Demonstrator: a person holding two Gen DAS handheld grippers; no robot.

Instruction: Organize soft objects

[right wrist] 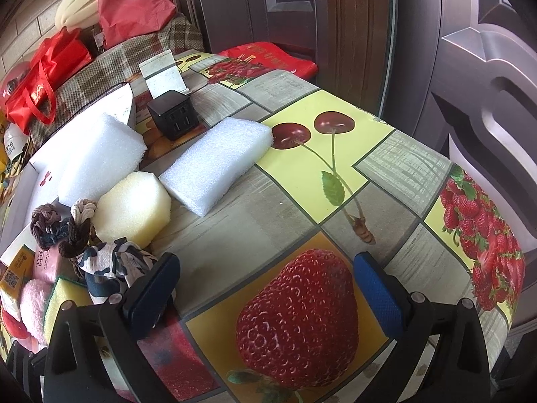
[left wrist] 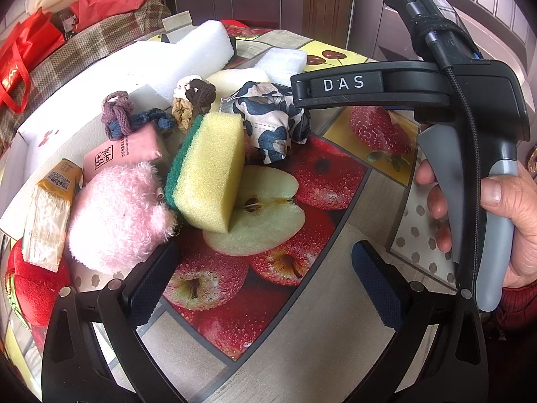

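Worktop [right wrist: 386,168] under fruit-print oilcloth; dark panelled door [right wrist: 470,50] behind; red bags [right wrist: 43,77] left. Both grippers' jaws spread, empty.

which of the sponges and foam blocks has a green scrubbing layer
The yellow sponge standing on edge next to the pink fluffy toy. One face is dark green. The pale hexagonal sponge and the two white foam blocks are one colour throughout.

wide-spread right hand-held gripper [right wrist: 266,288] above fruit-print tablecloth [right wrist: 369,174], white foam block [right wrist: 214,164] beyond
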